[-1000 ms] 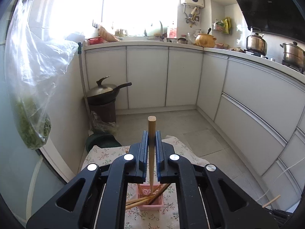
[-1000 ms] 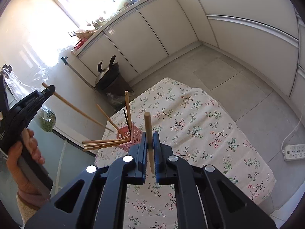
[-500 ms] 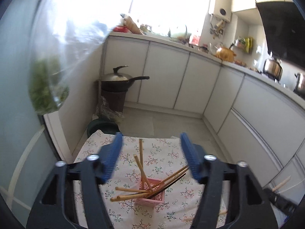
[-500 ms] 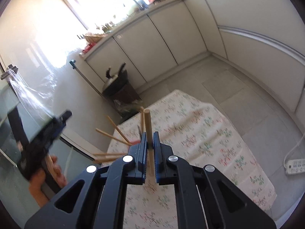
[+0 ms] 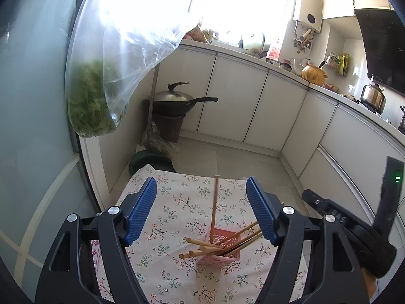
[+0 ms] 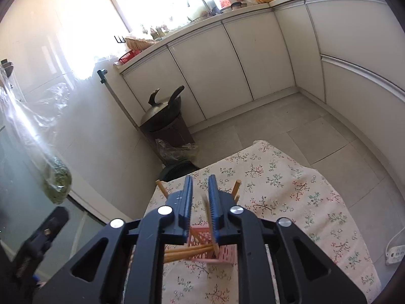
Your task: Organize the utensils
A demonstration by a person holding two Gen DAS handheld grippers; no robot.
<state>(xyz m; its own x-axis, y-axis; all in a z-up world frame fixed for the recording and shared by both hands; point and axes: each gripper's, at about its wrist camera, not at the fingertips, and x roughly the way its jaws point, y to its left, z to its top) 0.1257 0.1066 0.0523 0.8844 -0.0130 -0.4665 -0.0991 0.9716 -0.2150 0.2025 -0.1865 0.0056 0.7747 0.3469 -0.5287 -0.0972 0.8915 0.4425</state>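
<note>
The right gripper's [image 6: 200,192] arms hide much of the pink basket [image 6: 225,252] at lower centre. A blurred chopstick [image 6: 210,221] between its fingers may be held or loose. The other gripper [image 6: 38,238] is cut off at lower left.

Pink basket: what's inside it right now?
In the pink basket, wooden chopsticks lean out sideways, one chopstick stands nearly upright, and a dark stick is among them. The basket's bottom and their lower ends are hidden, so no exact count.

Bag: a clear plastic bag of green leafy vegetables [image 5: 93,96] hung at the left wall.
Wok: a dark lidded wok [image 5: 174,100] sat on a brown stand [image 5: 168,126].
Counter: a golden-brown clay pot [image 5: 313,74] stood on the white worktop [image 5: 253,59].
Stove side: a steel kettle [image 5: 372,96] was there.
Cloth: a floral tablecloth [image 6: 303,190] covered the table.
</note>
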